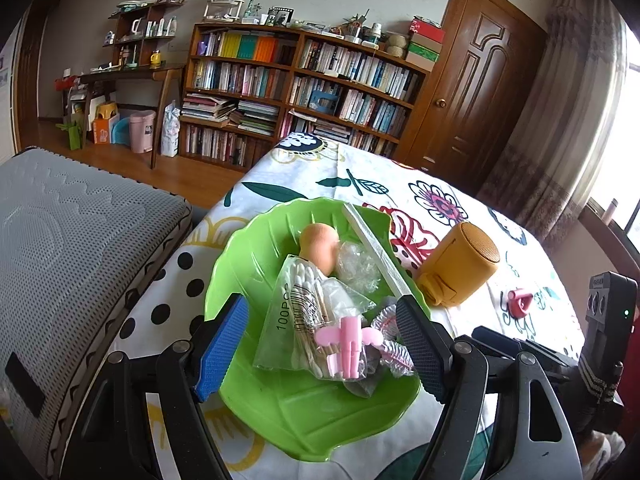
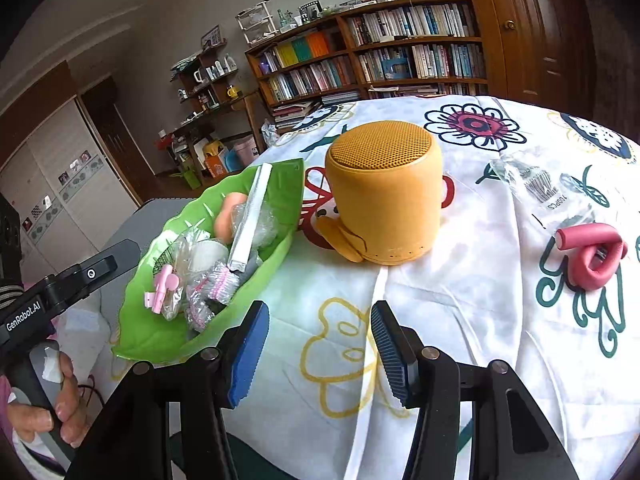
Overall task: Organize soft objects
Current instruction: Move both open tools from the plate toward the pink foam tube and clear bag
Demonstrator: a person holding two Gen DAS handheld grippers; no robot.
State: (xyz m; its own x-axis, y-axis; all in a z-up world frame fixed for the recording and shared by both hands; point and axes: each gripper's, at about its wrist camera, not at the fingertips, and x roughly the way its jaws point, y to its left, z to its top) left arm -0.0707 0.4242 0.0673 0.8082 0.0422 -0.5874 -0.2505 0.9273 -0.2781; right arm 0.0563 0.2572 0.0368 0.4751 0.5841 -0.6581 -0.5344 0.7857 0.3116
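A green leaf-shaped tray (image 1: 248, 248) (image 2: 160, 336) on the flowered tablecloth holds an orange sponge egg (image 1: 320, 246) (image 2: 226, 216), a bag of cotton swabs (image 1: 296, 312), pink clips (image 1: 346, 340) (image 2: 162, 290), crinkled plastic bags and a long clear strip (image 1: 376, 252) (image 2: 250, 220). My left gripper (image 1: 320, 354) hangs open over the tray's near half, its fingers on either side of the swab bag and clips. My right gripper (image 2: 318, 354) is open above bare cloth, right of the tray. A pink foam curler (image 2: 592, 252) (image 1: 520, 302) and an empty clear bag (image 2: 536, 184) lie at the right.
A mustard-yellow round speaker (image 2: 384, 192) (image 1: 456, 264) stands on the cloth between the tray and the curler. A grey mattress (image 1: 72, 240) lies left of the table. A bookshelf (image 1: 296, 92), a door and a desk stand behind. A hand (image 2: 60, 404) holds the left gripper's handle.
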